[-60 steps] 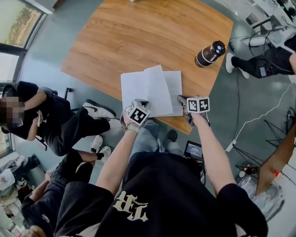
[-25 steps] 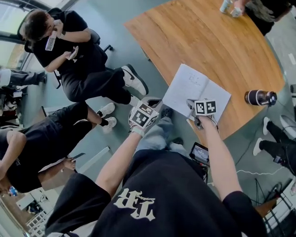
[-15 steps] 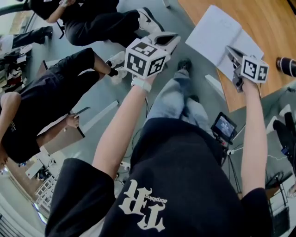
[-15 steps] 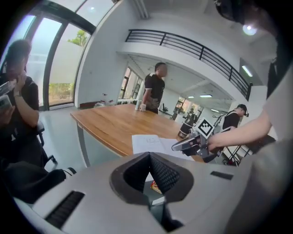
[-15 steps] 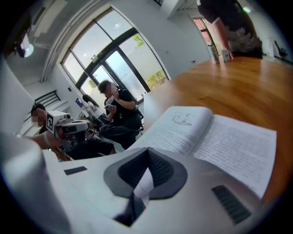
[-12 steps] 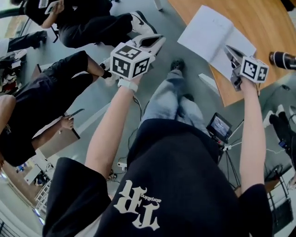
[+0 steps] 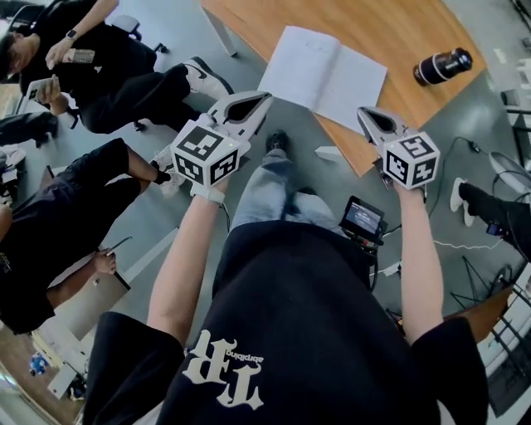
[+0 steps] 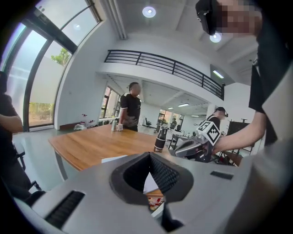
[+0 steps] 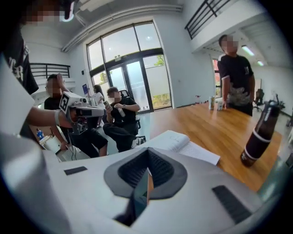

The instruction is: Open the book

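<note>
An open book (image 7: 323, 75) lies on the worktop (image 7: 390, 25), with a dark bottle (image 7: 441, 65) near it. The left gripper (image 7: 264, 97) and right gripper (image 7: 362, 114) hover clear of the worktop, jaws seemingly together, empty.

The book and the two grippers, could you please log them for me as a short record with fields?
book: open, flat on the table, near its edge
table: wooden
bottle: on the table, apart from the book
left gripper: shut, empty, off the table
right gripper: shut, empty, not touching the book
task: book already open
</note>
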Demonstrator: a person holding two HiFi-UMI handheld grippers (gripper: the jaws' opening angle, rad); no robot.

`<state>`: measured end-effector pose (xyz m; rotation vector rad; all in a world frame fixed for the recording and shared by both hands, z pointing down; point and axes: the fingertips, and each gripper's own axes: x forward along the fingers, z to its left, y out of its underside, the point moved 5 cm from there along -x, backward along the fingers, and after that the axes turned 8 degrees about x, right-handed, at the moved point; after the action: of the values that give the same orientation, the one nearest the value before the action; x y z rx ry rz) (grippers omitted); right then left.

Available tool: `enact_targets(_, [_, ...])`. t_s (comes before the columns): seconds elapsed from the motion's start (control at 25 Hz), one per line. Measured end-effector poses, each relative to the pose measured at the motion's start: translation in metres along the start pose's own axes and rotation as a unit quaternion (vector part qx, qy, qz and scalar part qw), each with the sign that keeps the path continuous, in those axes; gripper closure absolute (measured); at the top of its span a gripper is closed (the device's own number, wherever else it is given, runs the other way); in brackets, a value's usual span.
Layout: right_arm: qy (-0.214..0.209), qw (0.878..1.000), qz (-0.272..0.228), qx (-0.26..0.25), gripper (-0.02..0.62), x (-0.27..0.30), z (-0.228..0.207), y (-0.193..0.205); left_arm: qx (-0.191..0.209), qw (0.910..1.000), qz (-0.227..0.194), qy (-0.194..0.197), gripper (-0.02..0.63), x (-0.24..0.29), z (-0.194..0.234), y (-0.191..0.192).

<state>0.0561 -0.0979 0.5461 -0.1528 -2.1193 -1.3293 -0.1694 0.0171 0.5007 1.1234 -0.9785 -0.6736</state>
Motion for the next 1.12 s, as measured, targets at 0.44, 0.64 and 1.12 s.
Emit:
enact_targets(0.44, [0.090, 0.990, -0.110, -0.016, 0.608, -0.166, 0.034, 0.014, 0.042, 0.9953, -0.047, 0.073, 0.598, 0.000, -0.100, -0.041])
enact_targets(0.64, [0.132, 0.980, -0.149, -0.020, 0.607, -0.213, 0.047, 0.019, 0.054, 0.9914, -0.068, 0.098, 0.598, 0.001, -0.130, -0.051])
enact_targets(1.12, [0.147, 0.976, -0.160, -0.018, 0.607, -0.240, 0.077, 0.048, 0.056, 0.9904, -0.081, 0.097, 0.599, -0.009, -0.163, -0.049])
